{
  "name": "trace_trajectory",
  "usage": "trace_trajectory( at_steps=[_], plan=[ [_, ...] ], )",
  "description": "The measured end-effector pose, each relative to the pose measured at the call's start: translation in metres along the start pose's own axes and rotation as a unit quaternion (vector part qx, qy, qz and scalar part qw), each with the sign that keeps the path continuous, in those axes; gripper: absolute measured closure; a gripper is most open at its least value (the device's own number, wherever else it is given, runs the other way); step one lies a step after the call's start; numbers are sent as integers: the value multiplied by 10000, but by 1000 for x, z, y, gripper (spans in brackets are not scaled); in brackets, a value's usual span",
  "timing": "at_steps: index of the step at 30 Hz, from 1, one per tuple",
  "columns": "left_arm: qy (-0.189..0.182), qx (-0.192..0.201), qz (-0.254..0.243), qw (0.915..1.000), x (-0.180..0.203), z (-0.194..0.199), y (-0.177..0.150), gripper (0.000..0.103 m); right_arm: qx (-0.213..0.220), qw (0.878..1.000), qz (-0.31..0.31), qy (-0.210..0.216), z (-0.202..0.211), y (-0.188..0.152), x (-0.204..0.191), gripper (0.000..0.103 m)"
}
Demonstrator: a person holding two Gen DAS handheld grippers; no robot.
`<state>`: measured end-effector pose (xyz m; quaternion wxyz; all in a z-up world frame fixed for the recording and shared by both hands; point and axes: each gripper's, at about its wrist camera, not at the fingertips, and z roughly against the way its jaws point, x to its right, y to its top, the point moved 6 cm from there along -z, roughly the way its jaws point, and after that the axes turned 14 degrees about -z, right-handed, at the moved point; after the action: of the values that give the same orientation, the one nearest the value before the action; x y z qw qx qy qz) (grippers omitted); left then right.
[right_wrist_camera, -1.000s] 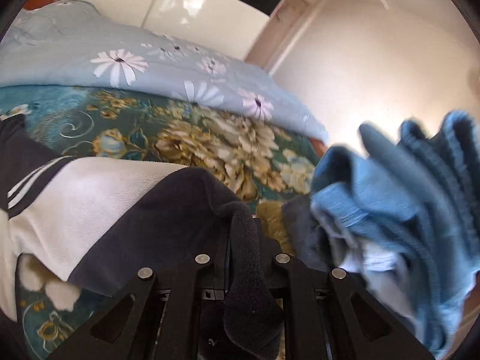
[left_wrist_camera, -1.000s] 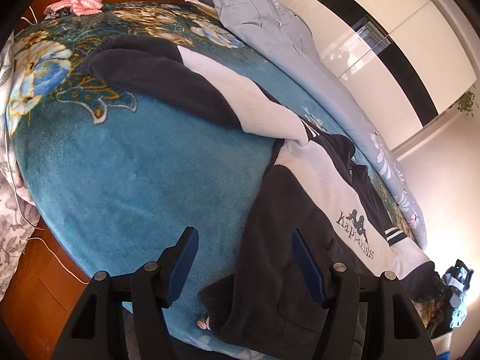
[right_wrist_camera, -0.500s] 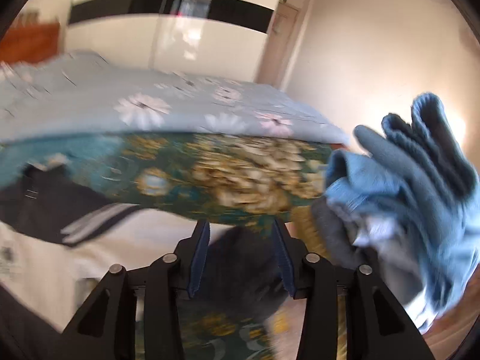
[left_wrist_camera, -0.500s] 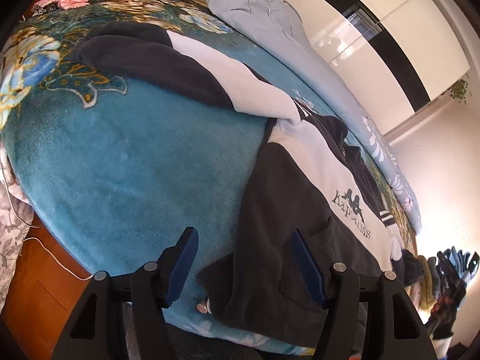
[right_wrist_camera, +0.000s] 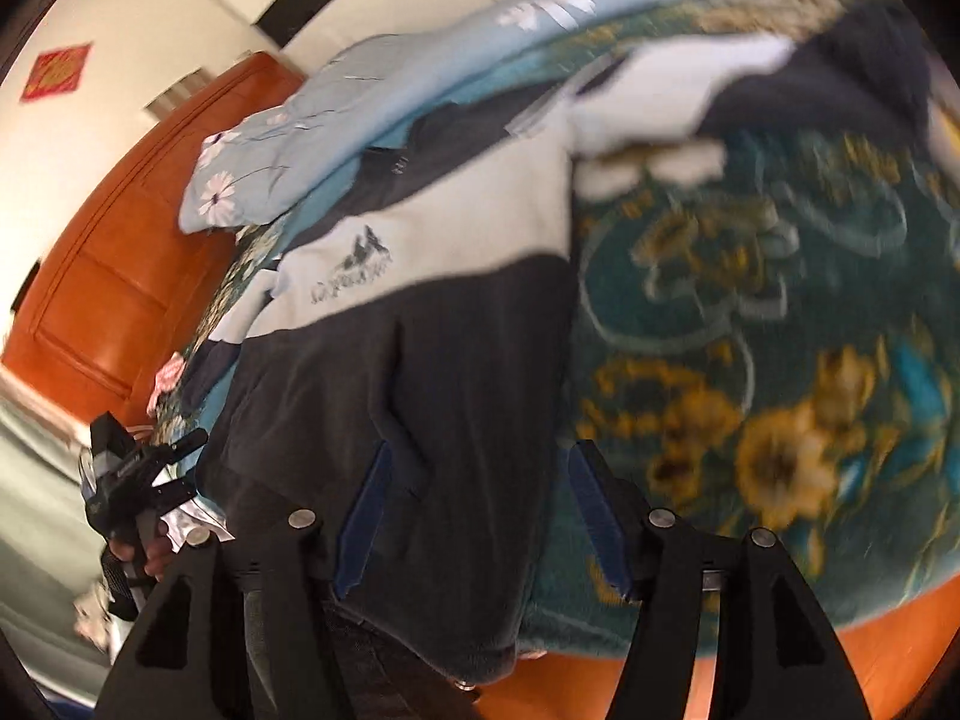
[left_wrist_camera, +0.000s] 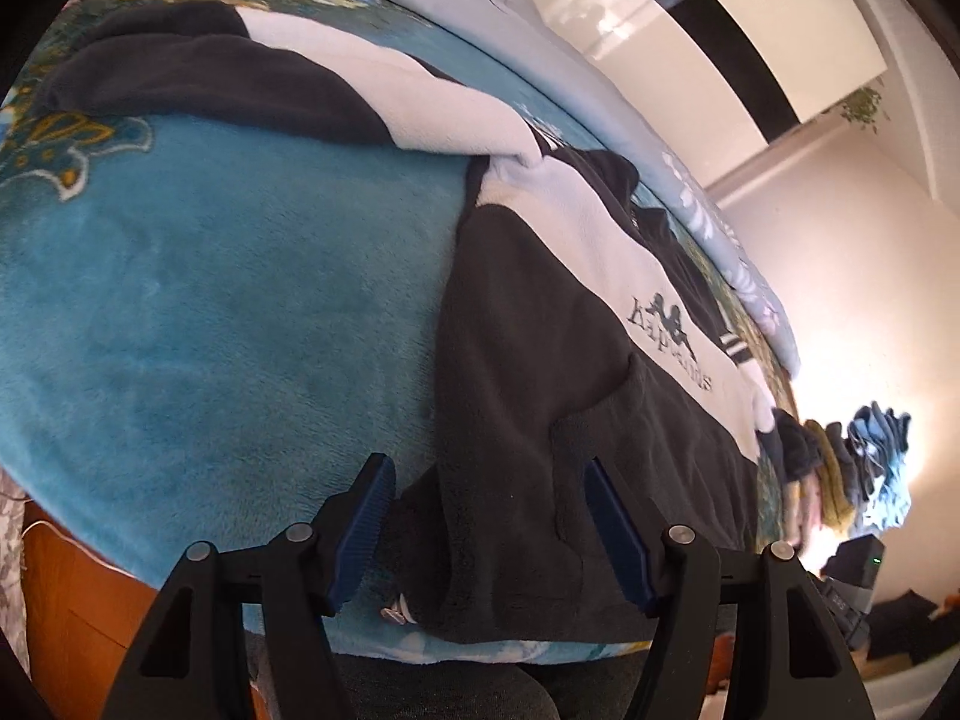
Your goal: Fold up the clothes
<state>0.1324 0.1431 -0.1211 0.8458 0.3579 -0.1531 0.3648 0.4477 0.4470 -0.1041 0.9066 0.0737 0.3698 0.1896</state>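
Observation:
A black and white fleece sweatshirt with a dark chest logo lies spread on the teal bed blanket, sleeves out to both sides. It also shows in the right wrist view. My left gripper is open, its blue pads either side of the hem's left corner near the bed edge. My right gripper is open over the hem's right part, holding nothing. The left gripper shows in the right wrist view at far left.
A light blue flowered quilt lies along the far side of the bed. A pile of blue and dark clothes sits at the bed's right end. An orange wooden headboard stands behind. White wardrobe doors line the wall.
My right gripper let go of the dark sleeve, opened, and swung round to the sweatshirt's hem. My left gripper moved closer to the hem corner.

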Motion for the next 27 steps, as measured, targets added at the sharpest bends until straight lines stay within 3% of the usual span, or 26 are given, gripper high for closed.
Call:
trace_trajectory(
  at_steps=[5, 11, 12, 13, 15, 16, 22, 25, 27],
  plan=[
    [-525, -123, 25, 9985, -2, 0, -3, 33, -14, 9989, -445, 169, 0, -19, 7, 40],
    [-1138, -228, 217, 9930, 0, 1, -13, 35, -334, 9967, -461, 575, -11, -40, -5, 42],
    [-1198, -179, 307, 9922, -2, 2, -15, 38, -319, 9966, -480, 591, -11, -41, -5, 49],
    [-1181, -150, 369, 9922, -4, 4, -16, 51, -301, 9964, -503, 607, -10, -41, -4, 57],
    [-1057, -146, 397, 9935, -6, 5, -18, 67, -283, 9959, -579, 640, -8, -40, -3, 86],
    [-1109, -84, 379, 9931, -3, 9, -17, 75, -250, 9959, -574, 659, -5, -39, -4, 91],
    [-1531, 481, 406, 9862, 12, 43, -4, 84, 154, 9949, -440, 893, 26, -20, -22, 94],
    [-1382, 593, 401, 9878, 10, 57, -3, 84, 328, 9952, -310, 864, 38, -14, -28, 94],
    [-1189, 459, 388, 9911, 4, 52, -9, 84, 305, 9964, -292, 740, 36, -15, -23, 94]
  ],
)
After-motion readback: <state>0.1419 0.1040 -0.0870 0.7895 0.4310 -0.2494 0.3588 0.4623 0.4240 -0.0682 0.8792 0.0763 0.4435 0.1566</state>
